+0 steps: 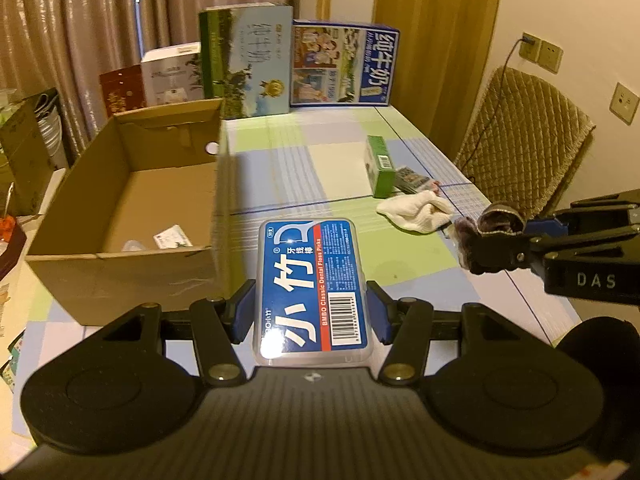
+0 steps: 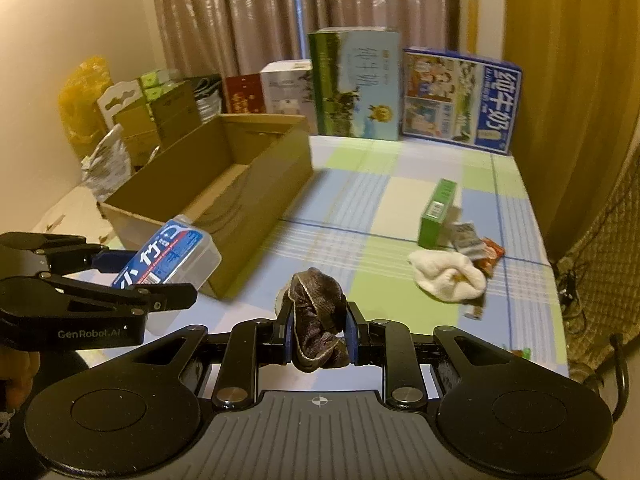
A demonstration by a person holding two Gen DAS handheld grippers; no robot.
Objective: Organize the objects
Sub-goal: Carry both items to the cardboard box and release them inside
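Table point(image 2: 360, 208) with a checked cloth in green, blue and white, seen from both wrist views. Cardboard box point(image 1: 132, 184) — open-topped, standing on the left part of the table, a few small packets lying on its floor. Milk cartons point(image 1: 344, 66) upright in a row along the far edge, in front of a curtain. Padded chair back point(image 1: 524, 140) beside the table's right edge. Left tongs point(image 1: 312, 312) clamped on a floss pick case point(image 1: 312, 288), a clear flat case with a blue label, held label-up just beside the box's near right corner and above the table. Right tongs point(image 2: 318, 336) closed on a dark crumpled cloth point(image 2: 316, 320), which bulges above and below the pads — it hangs over the near middle of the table, to the right of the case. Green carton point(image 2: 438, 214) standing on the right half of the table; white cloth point(image 2: 448, 276) bunched just in front of it, with small wrapped packets point(image 2: 476, 246) between and beside the two
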